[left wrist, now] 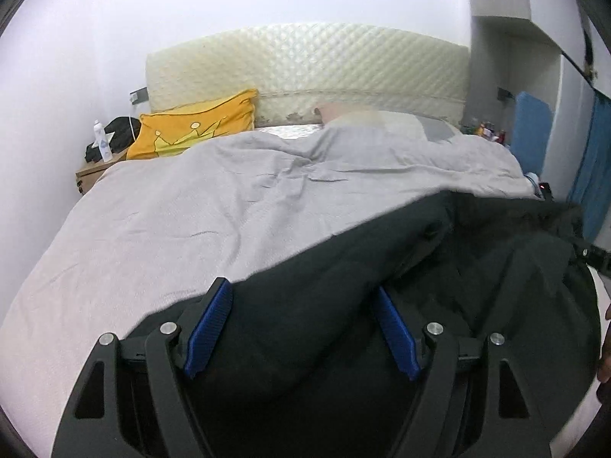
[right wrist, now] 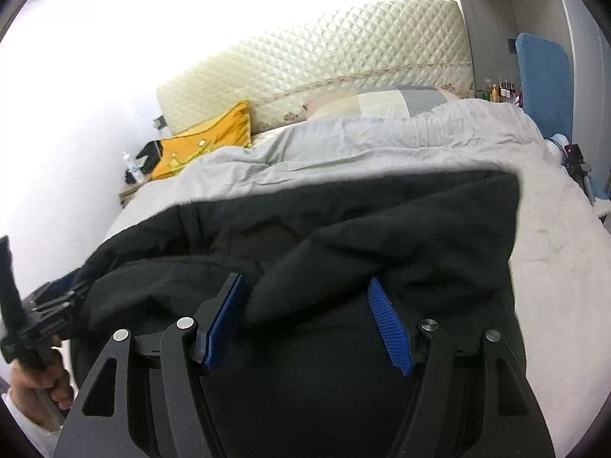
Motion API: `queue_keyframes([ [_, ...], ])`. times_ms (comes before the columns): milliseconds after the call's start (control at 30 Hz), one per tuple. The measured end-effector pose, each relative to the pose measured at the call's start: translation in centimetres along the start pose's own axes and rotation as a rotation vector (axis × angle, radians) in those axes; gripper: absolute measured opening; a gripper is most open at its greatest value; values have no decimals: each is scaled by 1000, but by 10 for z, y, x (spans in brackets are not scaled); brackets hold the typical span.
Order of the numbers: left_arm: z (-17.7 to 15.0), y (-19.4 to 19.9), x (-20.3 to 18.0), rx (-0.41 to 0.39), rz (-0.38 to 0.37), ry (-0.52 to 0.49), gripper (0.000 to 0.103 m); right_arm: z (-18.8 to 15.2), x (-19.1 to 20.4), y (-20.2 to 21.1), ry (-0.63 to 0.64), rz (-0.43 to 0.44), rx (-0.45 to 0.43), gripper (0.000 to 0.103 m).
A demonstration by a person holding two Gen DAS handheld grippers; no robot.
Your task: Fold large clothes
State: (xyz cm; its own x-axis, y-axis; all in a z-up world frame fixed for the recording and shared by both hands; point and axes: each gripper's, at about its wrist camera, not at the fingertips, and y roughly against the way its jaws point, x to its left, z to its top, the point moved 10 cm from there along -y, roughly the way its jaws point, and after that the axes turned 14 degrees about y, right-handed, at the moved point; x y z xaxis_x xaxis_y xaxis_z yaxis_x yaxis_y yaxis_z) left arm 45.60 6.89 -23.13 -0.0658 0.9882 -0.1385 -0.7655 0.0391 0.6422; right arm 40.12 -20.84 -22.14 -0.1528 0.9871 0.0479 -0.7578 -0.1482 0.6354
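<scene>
Black fabric is filling the space right in front of both cameras, the dark garment (left wrist: 382,267) lying in a bulky heap across the near half of the grey duvet (left wrist: 210,206), on the bed in front of the quilted headboard (left wrist: 305,68). Left gripper (left wrist: 303,324) is sitting with its 2 blue pads (left wrist: 208,328) spread wide, cloth bulging up between them but neither pad looking pressed into it, so it is released, grasping nothing. Right gripper (right wrist: 305,322) is showing the same picture: fingers splayed wide, a thick roll of the garment (right wrist: 343,236) mounded between and over the pads (right wrist: 223,320), touching perhaps, not pinched.

Risk from here, as I judge it: this is heavy, padded, slippery-looking stuff, and if either gripper is closing on that fat roll rather than a single edge, it is likely catching several layers and dragging the whole heap. Black on black is also hiding seams and hems, so picking mismatched corners looks easy, and the fold would be going skewed. Snagging the duvet underneath is another danger
</scene>
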Motion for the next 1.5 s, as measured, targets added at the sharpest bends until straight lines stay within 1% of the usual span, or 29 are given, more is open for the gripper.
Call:
queue_keyframes([
  [100, 14, -22, -1, 1, 7, 10, 76, 5, -7, -27, 18, -21, 18, 66],
  [167, 23, -38, 4, 10, -9, 28, 76, 9, -8, -42, 20, -25, 32, 66],
  [200, 30, -44, 4, 21, -39, 42, 75, 11, -9, -50, 13, -26, 39, 66],
  [267, 39, -41, 5, 25, -124, 63, 75, 16, -13, -60, 12, -32, 46, 66],
  [367, 43, -3, 0, 15, -243, 87, 75, 19, -17, -71, 13, -38, 53, 66],
  [433, 41, 28, -2, -5, -299, 78, 75, 18, -18, -77, 15, -46, 61, 66],
  [500, 34, 60, 2, -45, -313, 50, 75, 19, -15, -80, 20, -55, 58, 66],
  [533, 28, 74, 4, -55, -313, 44, 75, 20, -16, -83, 21, -61, 56, 66],
  [567, 18, 83, 4, -48, -318, 37, 75, 22, -18, -88, 22, -65, 57, 66],
  [600, 7, 84, 5, -18, -317, 25, 75, 23, -18, -92, 24, -71, 59, 66],
  [633, -7, 78, 6, 28, -296, 14, 75, 24, -19, -96, 26, -76, 62, 66],
  [667, -18, 76, 6, 56, -277, 10, 75, 25, -20, -98, 26, -80, 64, 66],
  [733, -42, 53, 10, 119, -223, 1, 75, 27, -21, -100, 22, -85, 66, 66],
  [800, -59, 27, 17, 175, -157, 19, 76, 28, -19, -94, 21, -80, 56, 66],
  [833, -64, 16, 21, 189, -140, 30, 77, 29, -18, -90, 21, -73, 49, 66],
  [900, -67, 2, 25, 189, -125, 57, 77, 28, -15, -74, 23, -55, 34, 66],
  [1000, -66, -3, 25, 192, -104, 79, 77, 24, -11, -44, 38, -43, 14, 66],
  [1100, -69, -7, 26, 202, -94, 77, 77, 13, -1, -14, 75, -15, -1, 66],
  [1133, -71, -9, 27, 204, -91, 81, 77, 4, 3, -5, 89, -11, 6, 66],
  [1233, -79, -14, 27, 214, -83, 85, 77, -25, 16, 0, 119, 24, 62, 66],
  [1300, -80, -16, 29, 217, -78, 85, 77, -40, 20, -3, 150, 20, 82, 66],
  [1367, -80, -20, 30, 215, -73, 82, 77, -48, 21, -9, 160, 18, 94, 66],
  [1433, -79, -19, 29, 214, -69, 81, 77, -52, 19, -17, 140, 33, 115, 66],
  [1500, -75, -19, 31, 213, -70, 87, 77, -50, 15, -17, 114, 50, 117, 66],
])
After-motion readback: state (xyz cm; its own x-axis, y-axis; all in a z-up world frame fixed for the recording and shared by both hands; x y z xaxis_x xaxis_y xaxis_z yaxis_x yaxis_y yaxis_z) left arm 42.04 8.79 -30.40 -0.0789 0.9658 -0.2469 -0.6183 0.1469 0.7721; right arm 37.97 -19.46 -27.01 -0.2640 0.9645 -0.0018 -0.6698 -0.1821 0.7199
